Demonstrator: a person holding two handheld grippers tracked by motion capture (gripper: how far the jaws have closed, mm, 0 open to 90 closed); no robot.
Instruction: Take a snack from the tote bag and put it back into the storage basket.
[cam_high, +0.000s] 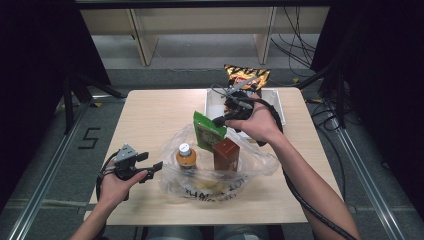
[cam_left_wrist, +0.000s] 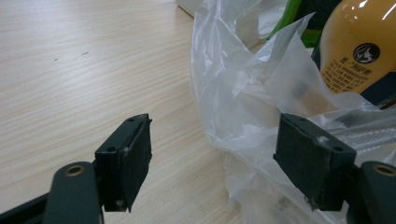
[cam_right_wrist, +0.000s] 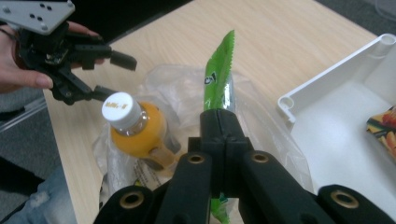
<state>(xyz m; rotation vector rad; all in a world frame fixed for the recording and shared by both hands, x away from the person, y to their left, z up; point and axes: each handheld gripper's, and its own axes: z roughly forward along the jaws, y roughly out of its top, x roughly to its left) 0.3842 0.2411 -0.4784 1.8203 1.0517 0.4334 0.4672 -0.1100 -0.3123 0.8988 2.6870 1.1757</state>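
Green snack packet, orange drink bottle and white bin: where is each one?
Green snack packet (cam_right_wrist: 218, 74), right gripper view, on its upper half.
Orange drink bottle (cam_right_wrist: 140, 128), right gripper view, on its shoulder below the white cap.
White bin (cam_right_wrist: 327, 79), right gripper view, on its near rim.

A pale wooden table (cam_high: 150, 115) sits on grey carpet (cam_high: 200, 50), dark curtains (cam_high: 35, 45) closing in both sides, light wooden furniture legs (cam_high: 142, 37) standing beyond, black cables (cam_high: 295, 45) trailing across the floor at right.
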